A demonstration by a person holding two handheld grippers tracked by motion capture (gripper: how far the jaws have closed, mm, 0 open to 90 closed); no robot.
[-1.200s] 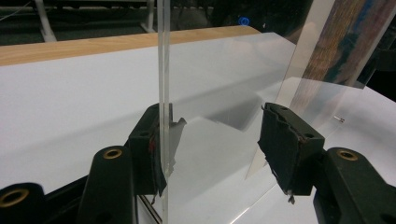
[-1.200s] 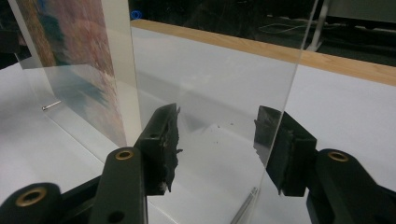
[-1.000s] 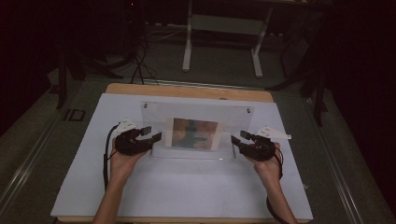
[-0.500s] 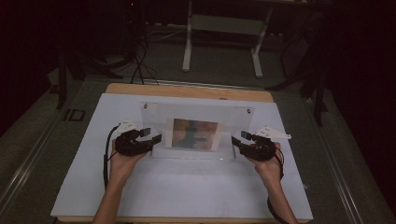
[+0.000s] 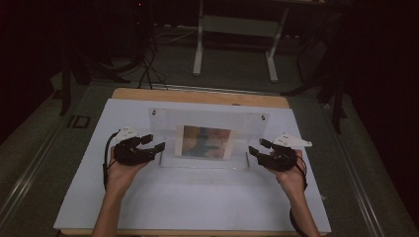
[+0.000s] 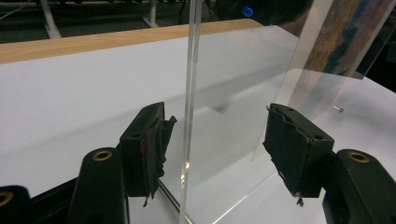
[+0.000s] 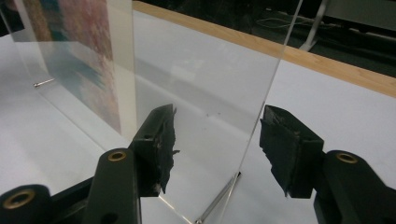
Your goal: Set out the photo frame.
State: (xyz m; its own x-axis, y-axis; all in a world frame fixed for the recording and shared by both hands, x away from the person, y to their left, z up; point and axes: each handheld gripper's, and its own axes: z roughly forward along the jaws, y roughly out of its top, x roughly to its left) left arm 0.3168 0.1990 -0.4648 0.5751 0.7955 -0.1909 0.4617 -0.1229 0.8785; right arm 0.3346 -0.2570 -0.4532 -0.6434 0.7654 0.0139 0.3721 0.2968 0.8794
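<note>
- Both sets of jaws have just been opening over the last second, and otherwise nothing's really shifted: hands and the clear acrylic photo frame (image 5: pixel 210 140) sit where they were.
- Left gripper (image 5: pixel 157 147) is spread wide, gripping nothing. In its own view the frame's left edge (image 6: pixel 190 93) stands upright in the gap between the two pads, not touching either one.
- Frame itself stands mid-table on the white mat (image 5: pixel 197 197), leaning slightly, with a colourful print (image 5: pixel 206 141) in the middle. Its long axis runs left to right, straight from one gripper to the other.
- Right gripper (image 5: pixel 253 150) is the same deal: wide open and empty, with the frame's right edge (image 7: pixel 273 88) between its pads and clear of both.
- So each end of the frame points right into a gripper's mouth, and both hands look equally near. I'd guess any next grab just means squeezing across the sheet's thickness at both ends.
</note>
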